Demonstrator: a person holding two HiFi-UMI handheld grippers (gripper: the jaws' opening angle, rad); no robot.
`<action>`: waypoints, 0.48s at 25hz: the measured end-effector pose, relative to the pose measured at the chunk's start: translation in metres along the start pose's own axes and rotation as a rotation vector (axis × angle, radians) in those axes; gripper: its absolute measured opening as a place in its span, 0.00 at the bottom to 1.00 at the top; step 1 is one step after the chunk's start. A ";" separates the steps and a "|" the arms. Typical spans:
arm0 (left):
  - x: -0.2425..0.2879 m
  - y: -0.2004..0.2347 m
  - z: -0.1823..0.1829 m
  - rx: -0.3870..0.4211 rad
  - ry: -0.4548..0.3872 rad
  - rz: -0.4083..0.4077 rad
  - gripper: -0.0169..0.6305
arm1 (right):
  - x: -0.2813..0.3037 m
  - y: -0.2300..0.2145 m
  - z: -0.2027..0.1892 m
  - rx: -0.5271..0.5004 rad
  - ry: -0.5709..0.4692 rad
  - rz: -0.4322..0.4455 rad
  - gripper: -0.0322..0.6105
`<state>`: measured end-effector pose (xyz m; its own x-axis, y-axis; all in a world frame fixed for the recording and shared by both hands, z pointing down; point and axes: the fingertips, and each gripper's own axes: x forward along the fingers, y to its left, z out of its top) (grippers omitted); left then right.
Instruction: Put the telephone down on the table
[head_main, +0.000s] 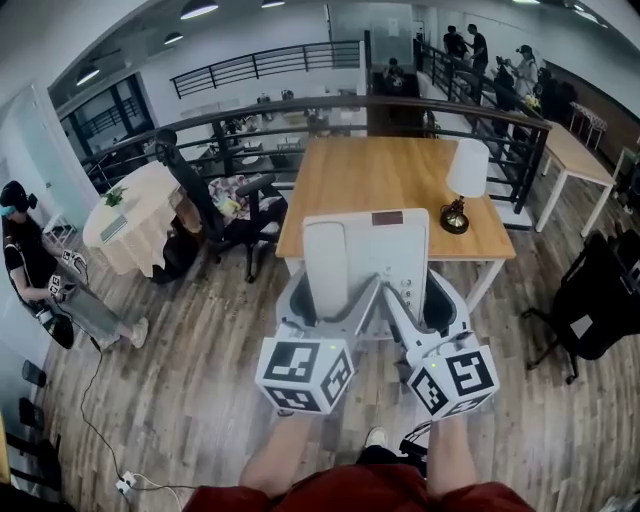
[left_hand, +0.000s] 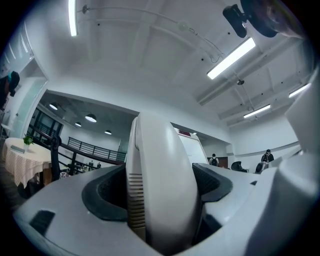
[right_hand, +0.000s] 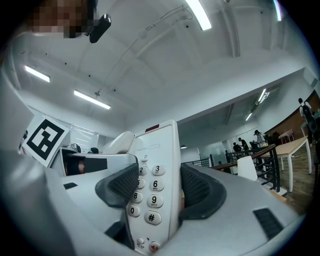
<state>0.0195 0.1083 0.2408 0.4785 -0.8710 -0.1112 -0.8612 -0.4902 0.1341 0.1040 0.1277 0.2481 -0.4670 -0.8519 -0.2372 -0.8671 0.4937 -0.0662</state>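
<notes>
A white desk telephone (head_main: 375, 255) with its handset (head_main: 326, 266) on the left side is held up in the air between both grippers, in front of a wooden table (head_main: 395, 185). My left gripper (head_main: 330, 310) is shut on the handset side (left_hand: 160, 190). My right gripper (head_main: 405, 300) is shut on the keypad side, where number keys (right_hand: 150, 192) show between its dark pads (right_hand: 197, 190). The phone hangs nearer to me than the table's front edge.
On the table's right part stands a lamp (head_main: 465, 180) with a white shade. A black office chair (head_main: 215, 205) sits left of the table, another (head_main: 595, 295) at the right. A railing (head_main: 330, 110) runs behind. A person (head_main: 40, 270) sits at far left.
</notes>
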 end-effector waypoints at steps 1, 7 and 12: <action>0.010 0.000 -0.001 0.000 0.003 0.001 0.66 | 0.005 -0.009 -0.001 0.002 0.001 0.000 0.47; 0.064 0.002 -0.010 0.005 0.013 0.015 0.66 | 0.034 -0.055 -0.008 0.016 0.002 0.007 0.47; 0.100 0.004 -0.013 0.006 0.016 0.026 0.66 | 0.055 -0.086 -0.011 0.022 0.005 0.016 0.47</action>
<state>0.0660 0.0189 0.2432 0.4590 -0.8837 -0.0916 -0.8741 -0.4676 0.1312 0.1509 0.0367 0.2514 -0.4816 -0.8446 -0.2337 -0.8555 0.5110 -0.0838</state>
